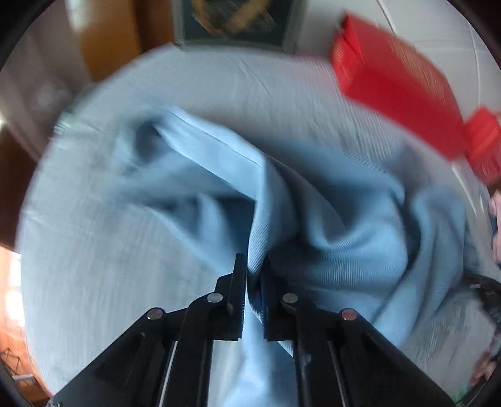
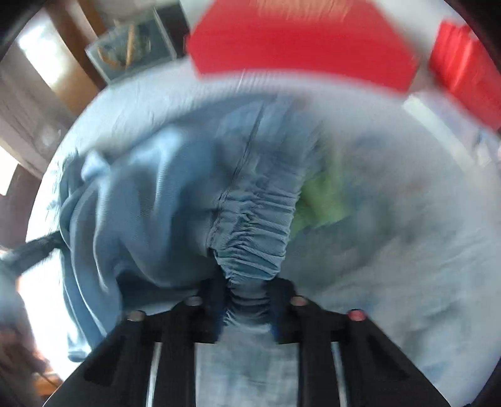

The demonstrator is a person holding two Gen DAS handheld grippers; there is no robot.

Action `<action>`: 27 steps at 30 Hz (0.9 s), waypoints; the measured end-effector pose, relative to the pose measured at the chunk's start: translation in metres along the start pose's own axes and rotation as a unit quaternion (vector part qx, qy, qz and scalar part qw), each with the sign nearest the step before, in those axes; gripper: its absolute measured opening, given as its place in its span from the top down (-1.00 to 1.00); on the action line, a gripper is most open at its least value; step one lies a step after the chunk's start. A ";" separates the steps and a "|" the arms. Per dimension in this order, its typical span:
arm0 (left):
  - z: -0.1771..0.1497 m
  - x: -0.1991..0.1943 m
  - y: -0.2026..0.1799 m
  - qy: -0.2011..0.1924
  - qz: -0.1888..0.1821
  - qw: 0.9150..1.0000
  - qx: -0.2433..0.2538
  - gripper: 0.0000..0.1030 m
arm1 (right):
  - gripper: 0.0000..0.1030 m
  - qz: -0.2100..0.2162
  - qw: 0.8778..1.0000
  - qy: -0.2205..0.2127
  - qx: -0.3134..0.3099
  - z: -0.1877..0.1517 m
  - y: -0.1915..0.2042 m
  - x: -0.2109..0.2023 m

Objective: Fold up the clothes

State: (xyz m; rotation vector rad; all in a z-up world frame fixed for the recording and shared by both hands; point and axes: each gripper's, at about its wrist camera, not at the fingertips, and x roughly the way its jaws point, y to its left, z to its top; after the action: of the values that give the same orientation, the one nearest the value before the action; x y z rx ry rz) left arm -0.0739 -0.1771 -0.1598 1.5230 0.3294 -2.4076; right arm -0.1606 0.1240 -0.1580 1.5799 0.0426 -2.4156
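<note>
A light blue garment lies bunched on a pale grey bed sheet. My left gripper is shut on a ridge of its fabric, which runs up between the black fingers. In the right wrist view the same light blue garment hangs in folds, and my right gripper is shut on its gathered elastic waistband. Both views are blurred by motion. A green patch shows beside the waistband; what it is cannot be told.
A red box and a smaller red box sit at the far right of the bed. A framed picture leans beyond the far edge. Part of the other gripper shows at the right edge. Wooden furniture stands at the left.
</note>
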 end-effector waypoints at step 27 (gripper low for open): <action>-0.047 -0.005 0.093 0.072 -0.029 0.993 -0.092 0.86 | 0.56 -0.157 0.939 0.045 0.302 -0.269 -0.276 -0.104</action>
State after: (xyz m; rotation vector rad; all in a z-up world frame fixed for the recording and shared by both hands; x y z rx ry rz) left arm 0.0003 -0.2479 -0.1796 1.6262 0.6163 -2.2418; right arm 0.0573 0.4547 -0.2057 2.0693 -0.5191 -2.7672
